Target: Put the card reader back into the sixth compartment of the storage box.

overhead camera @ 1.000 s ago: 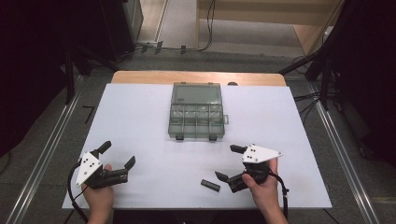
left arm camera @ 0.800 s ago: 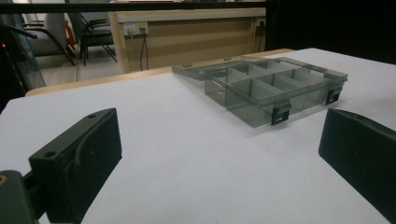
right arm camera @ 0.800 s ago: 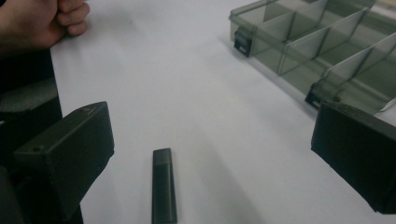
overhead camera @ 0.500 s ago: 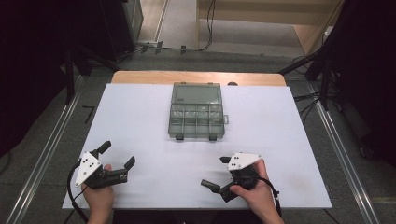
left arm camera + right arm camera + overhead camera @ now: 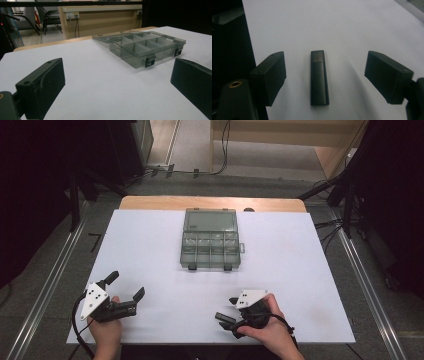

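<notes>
**Both claws released; dark stick lies between right claw's jaws**

Bench [image 5: 300,250]: white top, wooden edge at the far side.

Organizer case [image 5: 210,239]: translucent grey plastic, standing open at the middle of the far half of the bench, lid laid back flat toward the far edge. Its tray is split into compartments; the left claw's view shows those in sight holding nothing. Two dark latches hang at its near edge. No label or writing can be read on it.

Left claw [image 5: 125,285]: held in a hand at the near-left corner of the bench, jaws spread wide, nothing between them, well apart from the case.

Right claw [image 5: 229,309]: held in a hand at the near edge, right of centre, jaws spread wide and pointing left.

Dark stick [image 5: 319,77]: a slim, black, rectangular piece lying flat on the bench between the right claw's two jaws, touching neither. One end has a short section set off by a seam. No brand or marking is legible on it.
</notes>
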